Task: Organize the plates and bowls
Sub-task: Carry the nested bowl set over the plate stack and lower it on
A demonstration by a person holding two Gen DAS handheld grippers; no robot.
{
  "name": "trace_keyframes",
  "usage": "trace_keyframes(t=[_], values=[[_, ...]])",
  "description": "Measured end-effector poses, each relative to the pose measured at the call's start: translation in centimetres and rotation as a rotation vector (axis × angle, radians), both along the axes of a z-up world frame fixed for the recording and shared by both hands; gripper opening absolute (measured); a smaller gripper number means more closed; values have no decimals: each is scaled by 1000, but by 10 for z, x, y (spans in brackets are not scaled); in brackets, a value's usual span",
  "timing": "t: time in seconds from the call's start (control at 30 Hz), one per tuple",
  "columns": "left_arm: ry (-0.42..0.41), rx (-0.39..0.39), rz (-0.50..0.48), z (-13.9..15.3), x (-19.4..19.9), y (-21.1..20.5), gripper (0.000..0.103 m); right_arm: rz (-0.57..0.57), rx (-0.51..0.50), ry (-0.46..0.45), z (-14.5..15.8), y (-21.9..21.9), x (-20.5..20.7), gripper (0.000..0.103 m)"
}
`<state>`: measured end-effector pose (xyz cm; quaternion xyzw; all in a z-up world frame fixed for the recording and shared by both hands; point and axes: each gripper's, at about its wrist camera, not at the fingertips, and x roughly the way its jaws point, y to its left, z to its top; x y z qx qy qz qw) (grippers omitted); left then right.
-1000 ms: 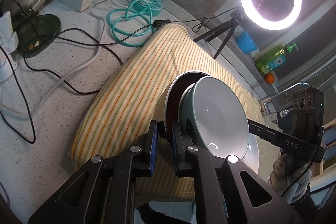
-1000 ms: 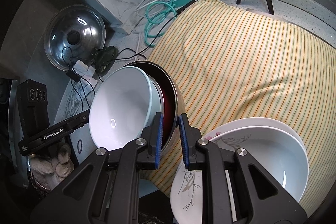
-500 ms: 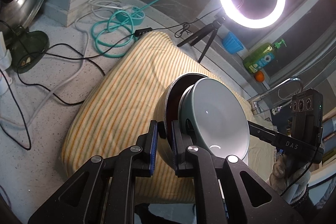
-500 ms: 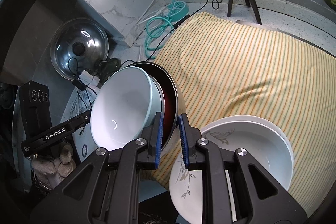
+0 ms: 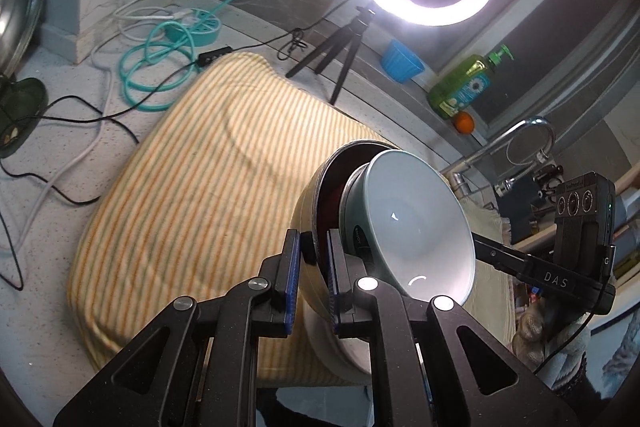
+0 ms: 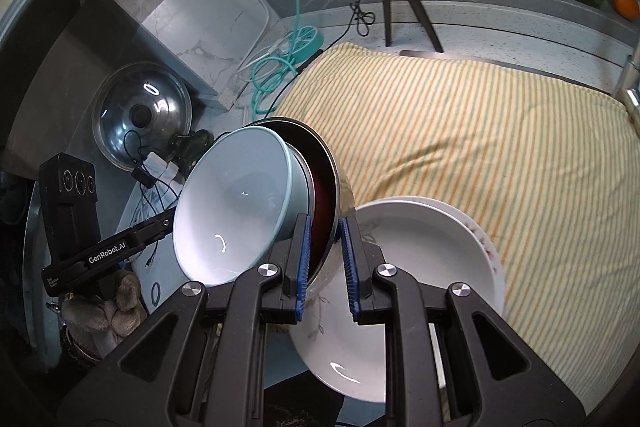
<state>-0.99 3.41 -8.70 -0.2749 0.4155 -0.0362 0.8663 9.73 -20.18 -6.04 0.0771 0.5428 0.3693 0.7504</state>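
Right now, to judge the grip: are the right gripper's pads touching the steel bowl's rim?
Touching. The right wrist view shows the right gripper with both blue pads pressed on the steel bowl rim.

Both wrist cameras look steeply down from opposite sides, close over the shared striped cloth (image 5: 208, 187) (image 6: 480, 131).

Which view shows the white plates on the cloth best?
Right wrist view: the white plates lie open to view just past the right gripper. In the left wrist view only a sliver shows below the held bowls.

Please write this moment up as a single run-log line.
left gripper: shut on metal bowl rim | right gripper: shut on same rim | blue bowl: nested inside | white plates: on striped towel
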Motion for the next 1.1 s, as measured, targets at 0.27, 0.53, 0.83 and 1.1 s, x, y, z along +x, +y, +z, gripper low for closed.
trace_keyframes(t=[0.27, 0.53, 0.83, 1.1], values=[[12, -3, -70, -4, 8, -30, 9, -56, -27, 15, -6, -40, -5, 17], [36, -5, -118, -12, 11, -55, 9, -99, -42, 36, -15, -67, -11, 17], [62, -1, -136, -20, 11, -67, 9, -112, -48, 66, -26, -81, -14, 17], [76, 7, -144, -24, 12, -71, 9, -118, -47, 78, -31, -85, -15, 17]])
